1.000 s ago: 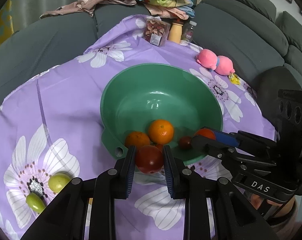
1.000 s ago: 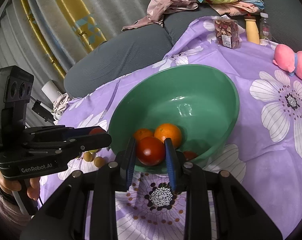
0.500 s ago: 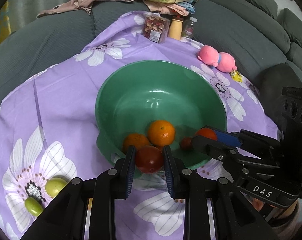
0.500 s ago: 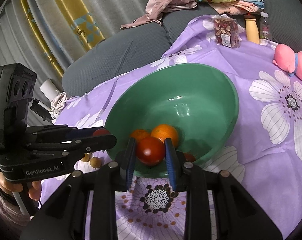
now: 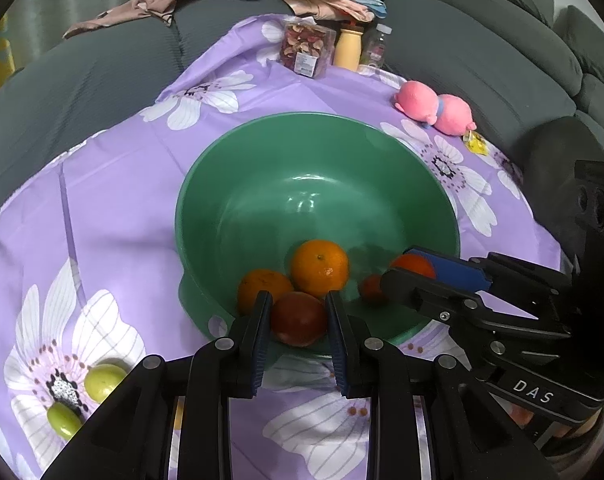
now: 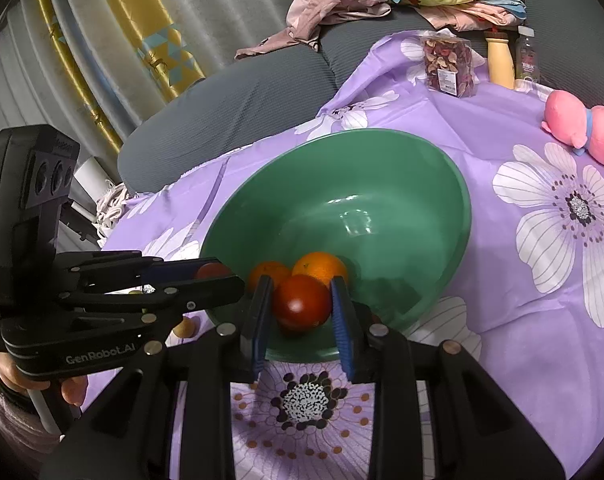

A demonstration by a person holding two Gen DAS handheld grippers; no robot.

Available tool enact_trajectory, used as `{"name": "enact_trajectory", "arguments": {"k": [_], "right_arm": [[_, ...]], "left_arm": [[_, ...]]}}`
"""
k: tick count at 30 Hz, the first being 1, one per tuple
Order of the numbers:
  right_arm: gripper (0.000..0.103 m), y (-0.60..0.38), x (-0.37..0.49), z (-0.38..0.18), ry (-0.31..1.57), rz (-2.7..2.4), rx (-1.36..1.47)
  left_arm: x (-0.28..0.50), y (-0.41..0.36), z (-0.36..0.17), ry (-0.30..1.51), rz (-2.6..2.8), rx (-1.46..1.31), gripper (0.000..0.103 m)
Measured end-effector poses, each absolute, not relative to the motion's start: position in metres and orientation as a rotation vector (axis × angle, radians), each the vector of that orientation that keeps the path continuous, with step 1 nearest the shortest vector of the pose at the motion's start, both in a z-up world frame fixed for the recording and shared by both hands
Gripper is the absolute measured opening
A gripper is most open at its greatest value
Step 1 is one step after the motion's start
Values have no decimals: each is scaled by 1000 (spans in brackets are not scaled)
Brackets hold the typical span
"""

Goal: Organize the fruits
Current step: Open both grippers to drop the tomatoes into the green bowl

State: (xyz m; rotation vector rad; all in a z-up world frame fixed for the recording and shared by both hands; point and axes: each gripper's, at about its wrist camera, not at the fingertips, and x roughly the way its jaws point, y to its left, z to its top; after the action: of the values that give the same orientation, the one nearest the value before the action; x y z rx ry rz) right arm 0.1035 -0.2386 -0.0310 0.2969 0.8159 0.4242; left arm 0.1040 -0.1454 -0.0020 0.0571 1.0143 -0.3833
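A green bowl (image 5: pixel 317 120) stands on the purple flowered cloth and holds two oranges (image 5: pixel 319 268) and a small red fruit (image 5: pixel 371 288). My left gripper (image 5: pixel 298 298) is shut on a dark red round fruit (image 5: pixel 300 320) just above the bowl's near rim. In the right wrist view, my right gripper (image 6: pixel 301 282) is shut on a red tomato (image 6: pixel 302 302) over the near rim of the bowl (image 6: pixel 381 136). Each gripper shows in the other's view, the right gripper (image 5: pixel 405 270) at the right and the left gripper (image 6: pixel 222 271) at the left.
Two green fruits (image 5: pixel 102 380) lie on the cloth left of the bowl, and small tan fruits (image 6: pixel 184 326) lie nearby. A pink plush toy (image 5: pixel 435 108), a snack box (image 5: pixel 305 50) and bottles (image 5: pixel 347 48) sit at the back. Grey sofa cushions and piled clothes surround the cloth.
The left gripper has edged slightly toward the bowl with its red fruit. The right gripper has kept still, and both stay shut.
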Motion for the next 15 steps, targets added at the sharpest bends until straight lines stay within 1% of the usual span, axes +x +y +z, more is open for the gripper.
{"name": "enact_trajectory", "arguments": {"k": [8, 10, 11, 12, 14, 15], "right_arm": [[30, -239, 104, -30, 816, 410, 302], [34, -241, 104, -30, 811, 400, 308], [36, -242, 103, -29, 811, 396, 312], [37, -242, 103, -29, 809, 392, 316], [37, -243, 102, -28, 807, 388, 317], [38, -243, 101, -27, 807, 386, 315]], "left_arm": [[103, -148, -1, 1001, -357, 69, 27], [102, -147, -1, 996, -345, 72, 27], [102, -146, 0, 994, -341, 74, 32], [101, -146, 0, 992, -341, 74, 37], [98, -145, 4, 977, -337, 78, 53], [97, -145, 5, 973, -331, 83, 56]]}}
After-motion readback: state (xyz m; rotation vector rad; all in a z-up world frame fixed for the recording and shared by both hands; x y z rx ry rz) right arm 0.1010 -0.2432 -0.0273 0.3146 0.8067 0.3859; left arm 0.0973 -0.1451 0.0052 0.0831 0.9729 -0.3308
